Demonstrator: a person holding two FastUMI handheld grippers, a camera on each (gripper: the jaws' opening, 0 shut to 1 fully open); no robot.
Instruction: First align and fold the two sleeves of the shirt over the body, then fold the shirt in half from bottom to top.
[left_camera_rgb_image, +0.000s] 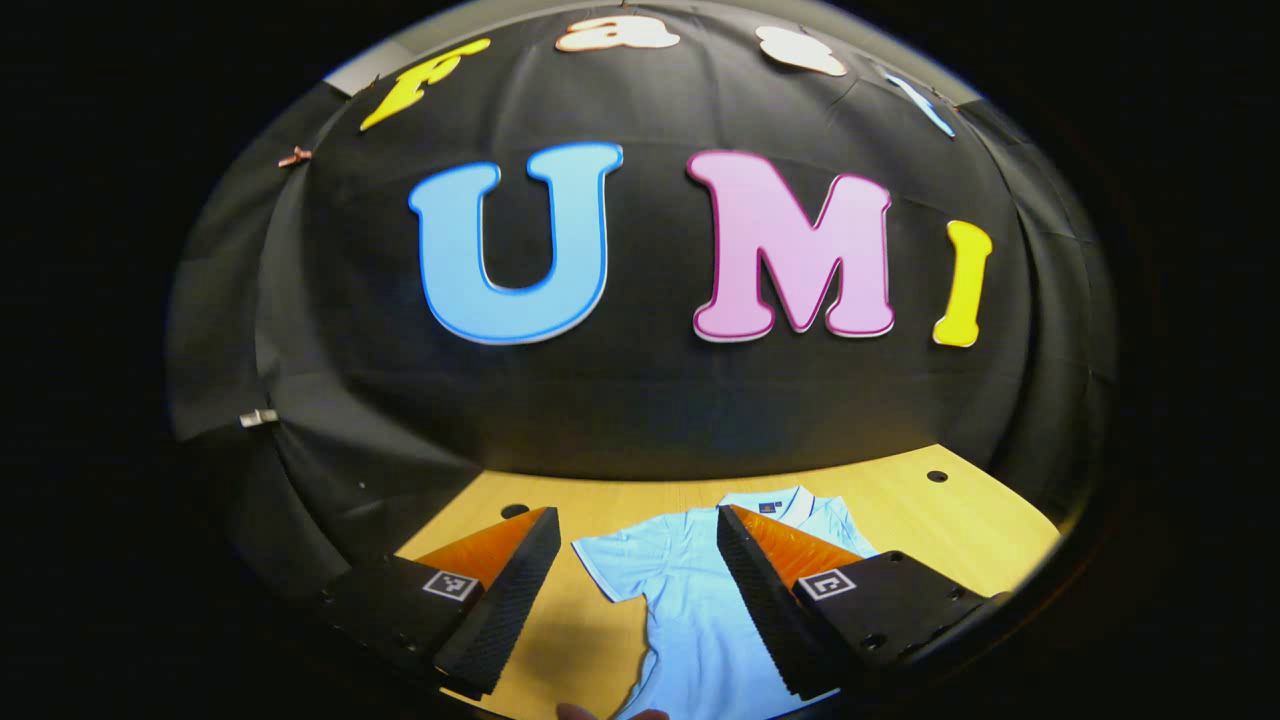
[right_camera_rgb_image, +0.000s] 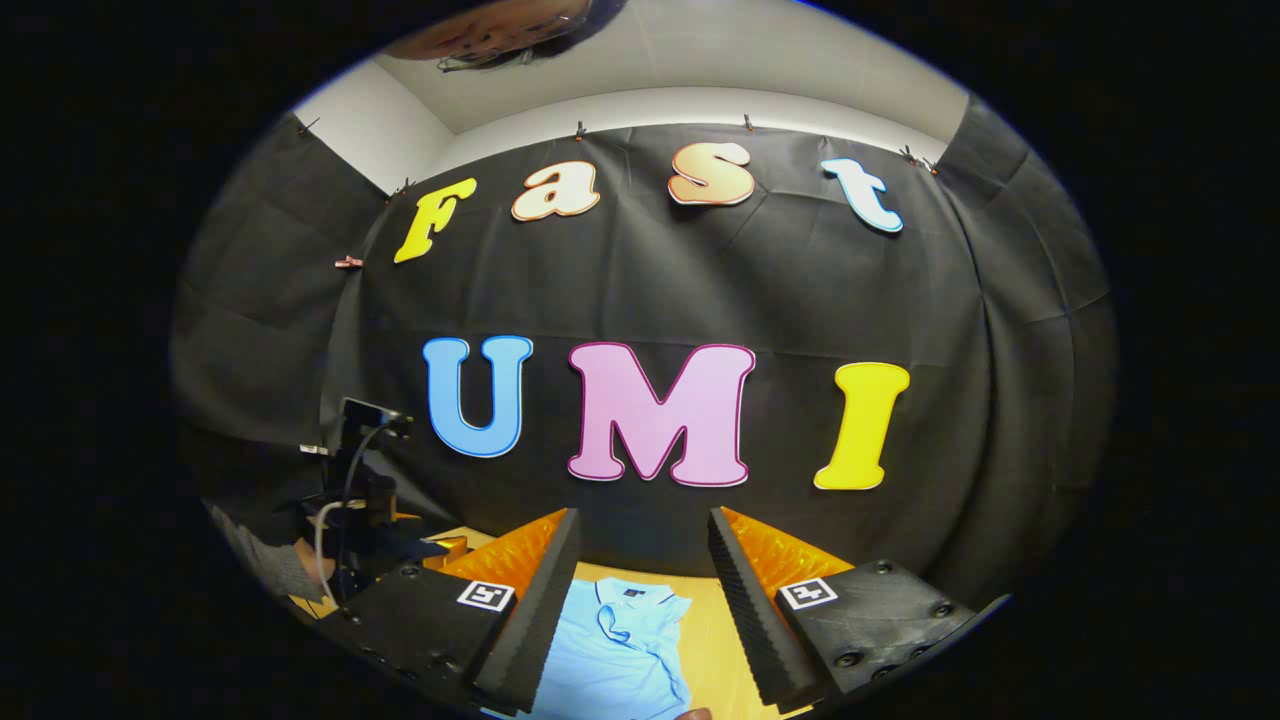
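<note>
The light blue shirt (left_camera_rgb_image: 690, 600) lies flat and unfolded on the wooden table (left_camera_rgb_image: 960, 520), collar toward the black cloth wall, one short sleeve (left_camera_rgb_image: 612, 562) spread out sideways. Above it, the left gripper (left_camera_rgb_image: 637, 600) hangs with fingers wide apart, gripping nothing. The right gripper (right_camera_rgb_image: 640, 610) is likewise spread and empty.

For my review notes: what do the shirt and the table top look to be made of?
The shirt: a soft knit, probably cotton or a blend, matte light blue; it lies limp with gentle creases, has a fold-down collar and thin pale trim at the sleeve hem. The table: wood or wood-look laminate, warm yellow, smooth with a faint sheen and round holes in it; which of the two, the look leaves open.
</note>
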